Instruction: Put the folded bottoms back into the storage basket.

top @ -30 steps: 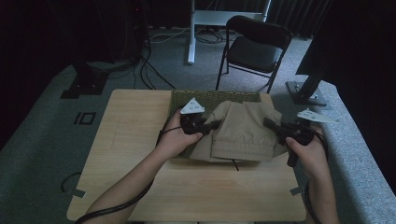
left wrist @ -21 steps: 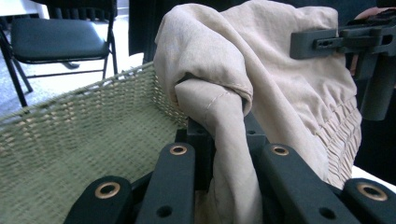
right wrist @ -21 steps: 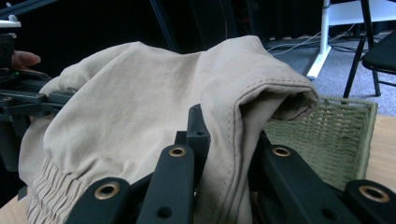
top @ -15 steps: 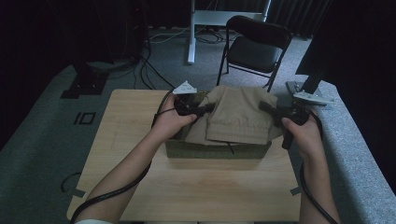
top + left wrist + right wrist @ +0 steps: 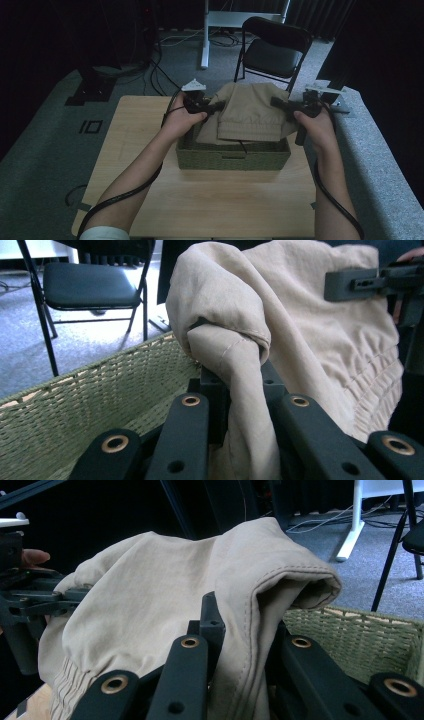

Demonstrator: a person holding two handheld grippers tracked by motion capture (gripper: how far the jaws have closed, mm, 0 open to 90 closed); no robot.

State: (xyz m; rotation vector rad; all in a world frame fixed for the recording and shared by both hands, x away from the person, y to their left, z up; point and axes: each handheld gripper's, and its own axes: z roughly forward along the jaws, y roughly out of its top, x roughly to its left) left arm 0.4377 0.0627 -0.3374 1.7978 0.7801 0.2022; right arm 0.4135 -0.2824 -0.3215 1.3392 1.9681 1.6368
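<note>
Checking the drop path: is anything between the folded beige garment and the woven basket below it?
Nothing visible: the beige garment, pinched by the left tongs and right tongs, hangs over the woven basket, its interior mostly hidden.

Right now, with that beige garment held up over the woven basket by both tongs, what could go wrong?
1. Each of the tongs, left and right, pinches just a small bunched fold of the beige garment, so a fold might slip free and that side would drop.
2. The garment's lower edge hangs near the basket's front rim; it could drape over the rim instead of landing inside.
3. A drawstring dangles below and may snag on the weave.
</note>
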